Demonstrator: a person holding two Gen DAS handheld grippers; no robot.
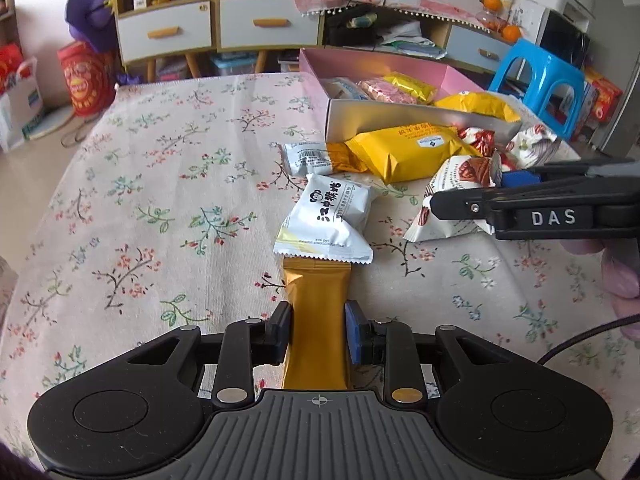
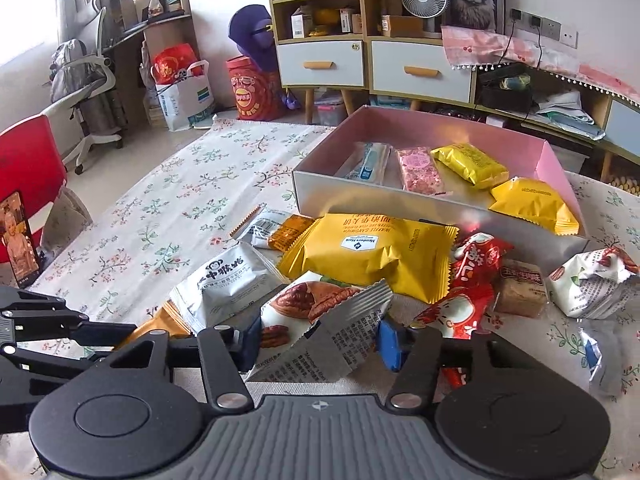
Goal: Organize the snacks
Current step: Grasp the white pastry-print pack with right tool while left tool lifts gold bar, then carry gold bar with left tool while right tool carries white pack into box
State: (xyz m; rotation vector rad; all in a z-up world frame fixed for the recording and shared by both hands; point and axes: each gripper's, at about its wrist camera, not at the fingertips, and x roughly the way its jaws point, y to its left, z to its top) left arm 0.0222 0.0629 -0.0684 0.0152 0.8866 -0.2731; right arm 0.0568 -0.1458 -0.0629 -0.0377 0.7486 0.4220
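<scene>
left gripper (image 1: 318, 334) clamps gold bar packet (image 1: 316, 312); right gripper (image 2: 316, 342) pinches pecan packet (image 2: 320, 320) between its pads

tablecloth (image 1: 160, 184): floral | box (image 2: 552, 160): pink | stool (image 1: 536, 80): blue

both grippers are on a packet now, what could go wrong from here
The white monkey-print packet overlaps the far end of the gold packet in the left gripper; lifting may drag or flip it. The right gripper pinches only the pecan packet wrapper, which could slip on the way to the pink box.
</scene>
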